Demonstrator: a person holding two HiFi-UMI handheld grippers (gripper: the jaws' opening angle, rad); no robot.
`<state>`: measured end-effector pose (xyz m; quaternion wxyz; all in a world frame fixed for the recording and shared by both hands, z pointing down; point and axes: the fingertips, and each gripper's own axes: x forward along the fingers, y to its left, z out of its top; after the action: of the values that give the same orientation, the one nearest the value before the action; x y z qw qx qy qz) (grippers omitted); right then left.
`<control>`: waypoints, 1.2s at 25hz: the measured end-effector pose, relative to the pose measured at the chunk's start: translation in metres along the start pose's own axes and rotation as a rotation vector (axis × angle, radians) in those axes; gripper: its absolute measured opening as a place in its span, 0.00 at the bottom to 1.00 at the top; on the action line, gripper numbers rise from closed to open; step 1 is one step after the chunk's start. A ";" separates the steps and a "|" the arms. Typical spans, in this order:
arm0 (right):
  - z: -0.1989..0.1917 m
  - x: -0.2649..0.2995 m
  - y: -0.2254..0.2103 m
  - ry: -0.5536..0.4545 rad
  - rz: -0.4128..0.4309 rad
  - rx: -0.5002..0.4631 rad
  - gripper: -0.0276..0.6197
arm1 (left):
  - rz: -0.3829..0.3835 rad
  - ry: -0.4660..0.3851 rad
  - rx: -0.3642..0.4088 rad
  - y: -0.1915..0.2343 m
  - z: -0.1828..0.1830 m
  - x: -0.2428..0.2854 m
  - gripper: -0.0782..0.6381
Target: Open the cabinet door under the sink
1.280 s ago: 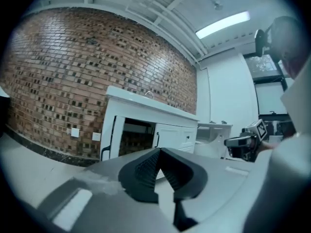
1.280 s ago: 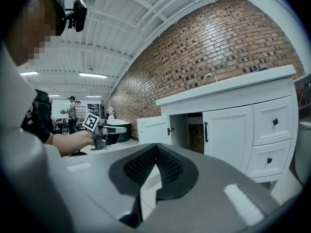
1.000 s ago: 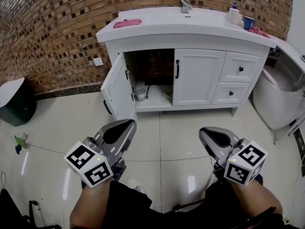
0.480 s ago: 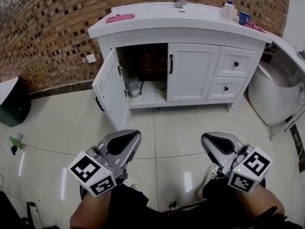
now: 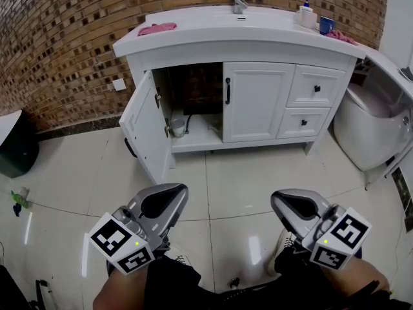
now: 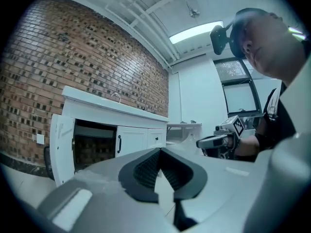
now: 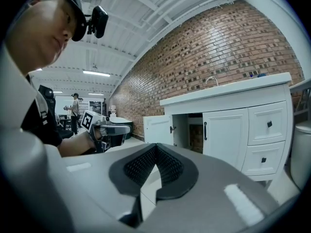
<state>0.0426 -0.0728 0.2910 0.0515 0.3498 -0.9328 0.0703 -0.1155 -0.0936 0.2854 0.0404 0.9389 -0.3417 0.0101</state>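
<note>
The white sink cabinet (image 5: pixel 193 53) stands against the brick wall. Its left door (image 5: pixel 143 126) is swung wide open, showing the dark inside with pipes and a small cup (image 5: pixel 177 126). The right door (image 5: pixel 257 102) with its black handle (image 5: pixel 227 90) stays closed. My left gripper (image 5: pixel 166 201) and right gripper (image 5: pixel 290 204) hover low over the tiled floor, well short of the cabinet. Both are shut and hold nothing. The open door (image 6: pixel 62 149) shows beyond the left gripper (image 6: pixel 160 152) in its own view. The right gripper (image 7: pixel 155 147) faces the cabinet with the open door (image 7: pixel 158 128) ahead.
Two drawers (image 5: pixel 315 89) sit right of the doors. A white toilet-like fixture (image 5: pixel 371 131) stands at the far right, a dark green bin (image 5: pixel 13 144) at the left. On the counter are a pink cloth (image 5: pixel 157 28), a faucet (image 5: pixel 237 2) and bottles (image 5: pixel 308 15).
Both grippers have sunk a little lower in the head view and lie farther from the cabinet. The left door stays open throughout. Neither gripper's jaws changed.
</note>
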 end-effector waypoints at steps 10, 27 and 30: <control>0.002 0.001 -0.002 0.003 -0.004 -0.011 0.05 | 0.009 -0.004 -0.001 0.002 0.000 -0.001 0.12; -0.001 0.003 0.006 0.035 0.006 -0.052 0.05 | 0.013 -0.009 -0.004 0.003 0.001 -0.003 0.12; -0.002 0.003 0.005 0.037 0.002 -0.056 0.05 | 0.012 -0.012 -0.004 0.003 0.001 -0.003 0.12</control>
<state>0.0374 -0.0705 0.2923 0.0784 0.3458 -0.9337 0.0505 -0.1195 -0.0945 0.2846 0.0401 0.9367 -0.3477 0.0043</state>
